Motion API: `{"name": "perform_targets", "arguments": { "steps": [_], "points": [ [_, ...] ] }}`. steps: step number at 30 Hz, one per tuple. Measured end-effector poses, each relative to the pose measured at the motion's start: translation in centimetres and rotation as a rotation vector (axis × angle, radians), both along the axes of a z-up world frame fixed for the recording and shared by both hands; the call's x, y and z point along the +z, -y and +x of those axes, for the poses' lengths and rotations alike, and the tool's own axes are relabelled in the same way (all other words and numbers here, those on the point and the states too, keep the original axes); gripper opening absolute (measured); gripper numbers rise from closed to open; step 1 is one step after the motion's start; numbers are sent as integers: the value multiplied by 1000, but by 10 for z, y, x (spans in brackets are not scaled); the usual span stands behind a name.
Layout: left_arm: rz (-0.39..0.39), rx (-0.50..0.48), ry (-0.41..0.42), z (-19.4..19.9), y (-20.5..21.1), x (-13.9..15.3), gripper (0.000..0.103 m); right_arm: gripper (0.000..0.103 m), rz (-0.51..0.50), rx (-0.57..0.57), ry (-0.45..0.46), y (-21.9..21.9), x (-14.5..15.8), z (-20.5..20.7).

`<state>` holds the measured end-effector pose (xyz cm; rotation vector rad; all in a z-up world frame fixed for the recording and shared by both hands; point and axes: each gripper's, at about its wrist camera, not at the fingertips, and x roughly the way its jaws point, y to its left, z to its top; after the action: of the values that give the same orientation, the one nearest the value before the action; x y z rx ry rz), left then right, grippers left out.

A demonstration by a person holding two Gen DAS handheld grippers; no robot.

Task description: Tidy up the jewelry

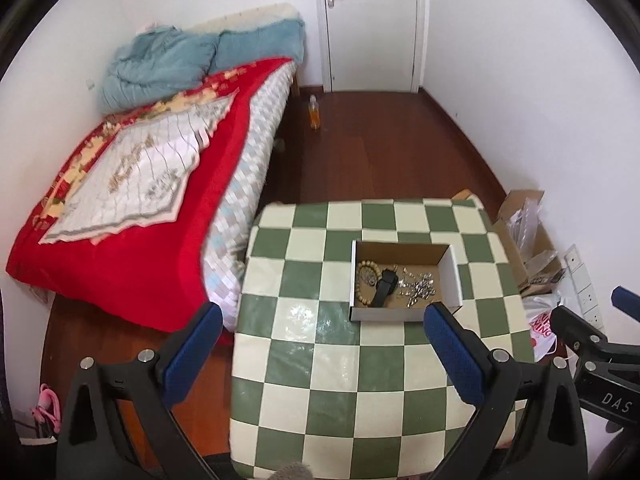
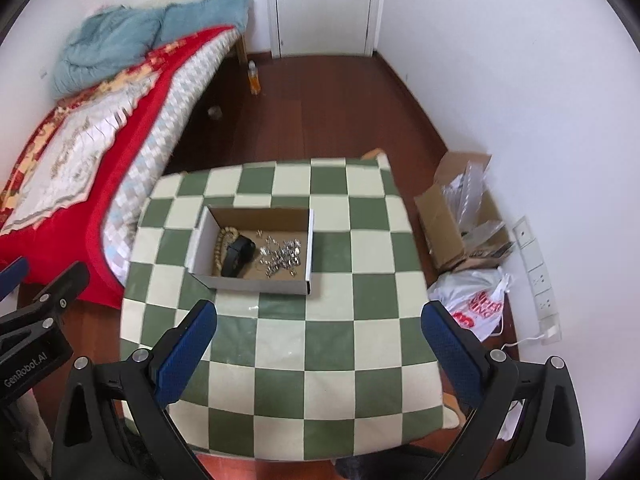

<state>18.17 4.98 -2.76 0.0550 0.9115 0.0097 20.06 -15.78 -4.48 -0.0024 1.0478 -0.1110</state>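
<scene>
An open cardboard box [image 1: 450,276] [image 2: 200,248] sits on the green-and-cream checkered table [image 1: 340,392] [image 2: 320,360]. Inside lie a wooden bead bracelet [image 1: 363,280] [image 2: 221,246], a black band [image 1: 385,287] [image 2: 239,256] and a heap of silver chain jewelry [image 1: 418,286] [image 2: 282,260]. My left gripper [image 1: 322,320] hangs open above the table's near side, short of the box. My right gripper [image 2: 318,314] is open too, just in front of the box, with nothing between its fingers. Each gripper shows at the edge of the other's view.
A bed with a red quilt [image 1: 132,208] [image 2: 76,148] stands left of the table. On the floor to the right are a cardboard box of plastic bags [image 2: 460,216], a white shopping bag [image 2: 476,300] and a power strip [image 2: 538,276]. A bottle [image 1: 314,114] stands near the door.
</scene>
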Motion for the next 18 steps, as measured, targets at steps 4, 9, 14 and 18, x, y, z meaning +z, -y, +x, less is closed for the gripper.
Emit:
{"name": "perform_targets", "arguments": {
  "steps": [4,9,14,18],
  "points": [
    [-13,16,22,-24,-4,25,103,103,-26,10,67,-4,35,-27],
    [-30,17,46,-45,-3,48,103,103,-61,10,132,-8,75,-54],
    [-32,29,37,-52,-4,64,103,103,-65,24,160,-12,100,-74],
    [-33,40,17,-52,-2,70,103,103,-55,27,151,-11,110,-78]
  ]
}}
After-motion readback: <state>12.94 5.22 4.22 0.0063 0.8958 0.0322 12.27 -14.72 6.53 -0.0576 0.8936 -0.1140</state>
